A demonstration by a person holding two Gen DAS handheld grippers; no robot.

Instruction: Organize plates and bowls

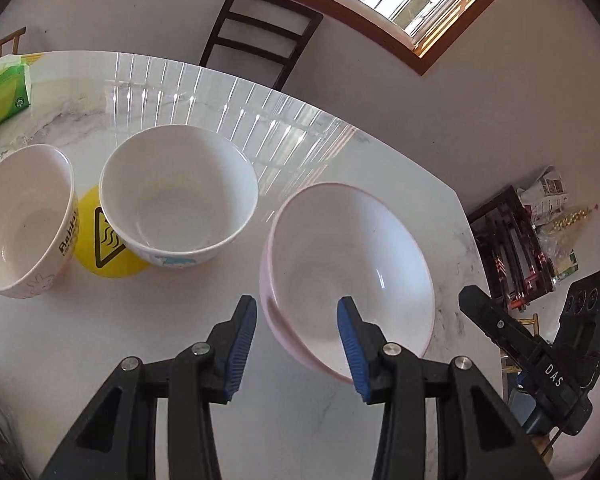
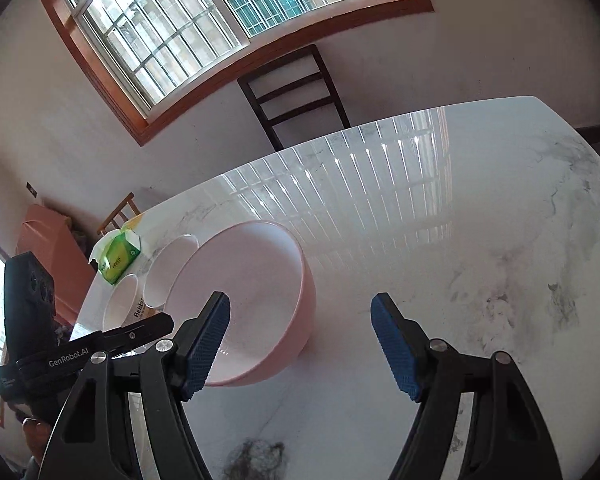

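A: What is on the white marble surface (image 1: 204,92) at the far left?

B: A green tissue pack (image 1: 4,92); a yellow round sticker (image 1: 96,240) with a hot sign lies flat on the surface too.

A: And behind it?

B: A dark wooden chair (image 1: 260,36) by the wall; a window (image 2: 204,16) with a brown frame and bars; some crumpled newspaper (image 1: 548,196) on the floor at the right.

A pale pink bowl (image 1: 348,276) stands on the white, grey-veined marble table (image 1: 180,340). Beside it, a white bowl (image 1: 178,200) with blue print – and a yellow warning disc (image 1: 100,240).
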